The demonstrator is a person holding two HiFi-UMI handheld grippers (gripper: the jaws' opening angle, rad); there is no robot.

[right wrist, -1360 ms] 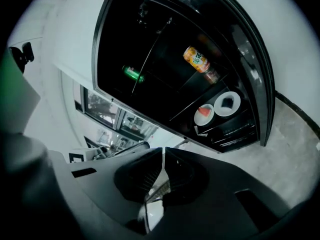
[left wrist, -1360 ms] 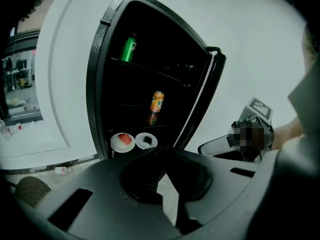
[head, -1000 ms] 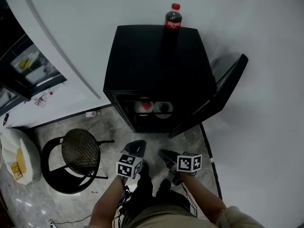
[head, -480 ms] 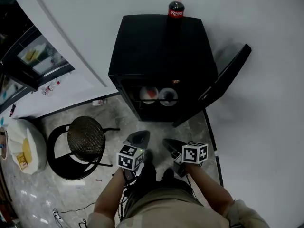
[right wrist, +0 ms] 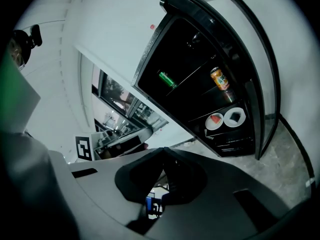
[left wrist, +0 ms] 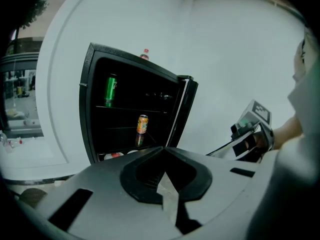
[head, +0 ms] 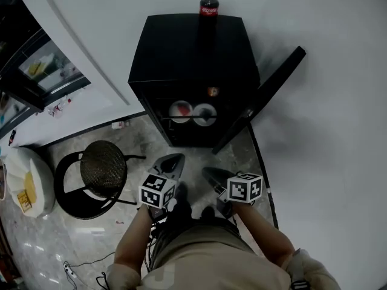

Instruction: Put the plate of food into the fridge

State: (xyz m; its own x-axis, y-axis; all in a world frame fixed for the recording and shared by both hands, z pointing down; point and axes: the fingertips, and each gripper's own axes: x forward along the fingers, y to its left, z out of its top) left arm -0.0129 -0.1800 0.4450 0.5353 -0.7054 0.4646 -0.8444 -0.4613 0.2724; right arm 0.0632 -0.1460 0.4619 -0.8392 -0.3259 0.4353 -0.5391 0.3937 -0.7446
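The black mini fridge (head: 193, 53) stands with its door (head: 266, 98) swung open to the right. On its bottom shelf lie two white plates: one with red food (head: 180, 111) and one with a dark piece (head: 205, 113). The right gripper view shows the same red-food plate (right wrist: 215, 120) and dark-food plate (right wrist: 234, 117). My left gripper (head: 175, 160) and right gripper (head: 208, 174) hang low in front of the fridge, a step away from it. Both are shut with nothing in them. Their jaws meet tip to tip in each gripper view.
A cola bottle (head: 209, 5) stands on top of the fridge. Inside are a green can (left wrist: 110, 89) and an orange can (left wrist: 142, 124). A black round stool (head: 103, 169) stands on the left, and beyond it a white bag (head: 21, 189). A white wall rises behind and to the right.
The head view has drifted, so the fridge now sits a little higher and further left in the picture. Both grippers stay shut and low before the body.
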